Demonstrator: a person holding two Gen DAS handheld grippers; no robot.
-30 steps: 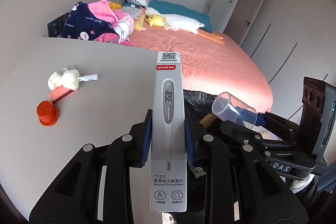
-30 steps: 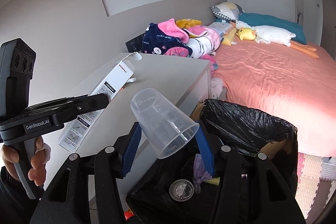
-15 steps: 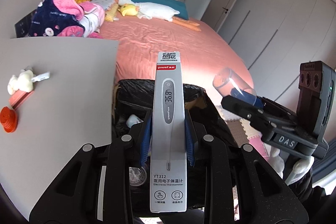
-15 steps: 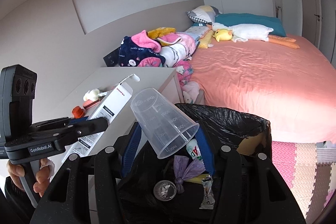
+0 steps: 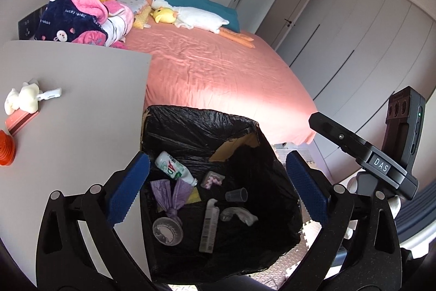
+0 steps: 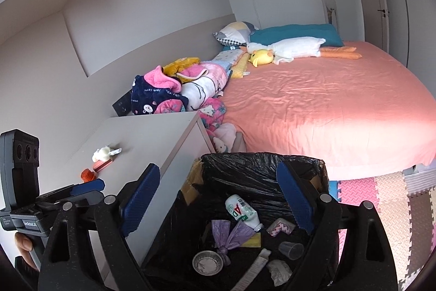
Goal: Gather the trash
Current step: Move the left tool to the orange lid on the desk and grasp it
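A bin lined with a black bag (image 5: 196, 124) (image 6: 245, 168) stands between the grey table and the bed. My left gripper (image 5: 218, 188) is open and empty above it. My right gripper (image 6: 216, 202) is open and empty above it too. In the bin lie the white thermometer box (image 5: 209, 225) (image 6: 256, 267), the clear plastic cup (image 5: 236, 194) (image 6: 291, 250), a white bottle (image 5: 174, 168) (image 6: 241, 210), a purple bag (image 5: 174, 195) and a round foil tin (image 5: 166, 231). On the table are a white crumpled tissue (image 5: 21, 100) (image 6: 101, 153), a pink item (image 5: 21, 121) and an orange cap (image 5: 5, 147) (image 6: 87, 175).
The grey table (image 5: 81, 105) (image 6: 152, 135) is left of the bin. A bed with a pink sheet (image 5: 218, 72) lies behind, with piled clothes (image 5: 81, 18) and plush toys (image 5: 190, 17). Foam floor mats (image 6: 387, 195) lie at right.
Both grippers opened over the bin. The thermometer box dropped from the left and the clear cup from the right; both now lie inside.
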